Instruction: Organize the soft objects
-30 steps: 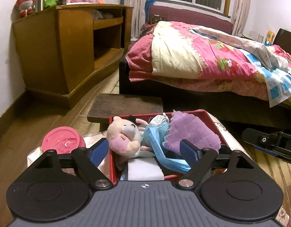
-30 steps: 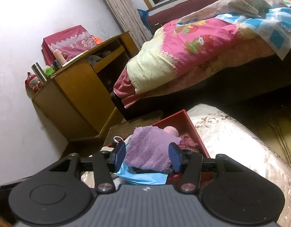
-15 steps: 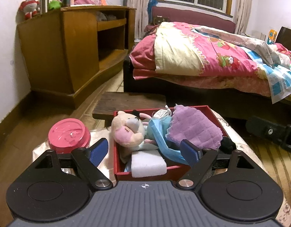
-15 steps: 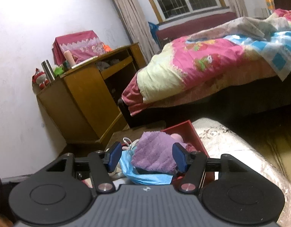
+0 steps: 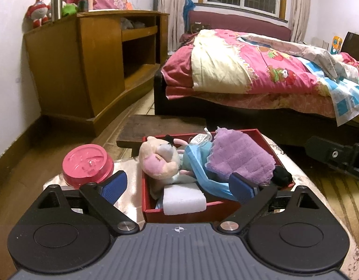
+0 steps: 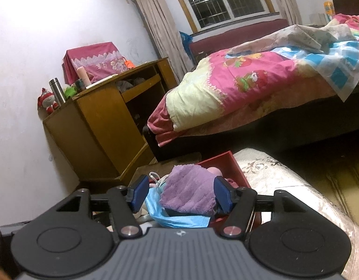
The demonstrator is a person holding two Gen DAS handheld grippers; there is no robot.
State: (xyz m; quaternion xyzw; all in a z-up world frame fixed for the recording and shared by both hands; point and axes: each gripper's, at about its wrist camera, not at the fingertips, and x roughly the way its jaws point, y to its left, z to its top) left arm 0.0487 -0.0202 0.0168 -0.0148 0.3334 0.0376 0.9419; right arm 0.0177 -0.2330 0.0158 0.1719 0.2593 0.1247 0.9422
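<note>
Red box (image 5: pixel 191 215) sits on pale patterned cushion, open top, packed full. I see plush bear (image 5: pixel 159 161) at its left side, cream with pink snout, lying on its side against left wall. White foam block (image 5: pixel 184 200) lies flat at near wall, just below bear. Purple quilted cloth (image 5: pixel 241 157) draped over right half (topmost item), covering part of blue face mask (image 5: pixel 198 163), which trails toward near wall. Small black soft item (image 5: pixel 282 175) pokes out at right wall, touching cloth. White item behind mask, too small to tell.
</note>
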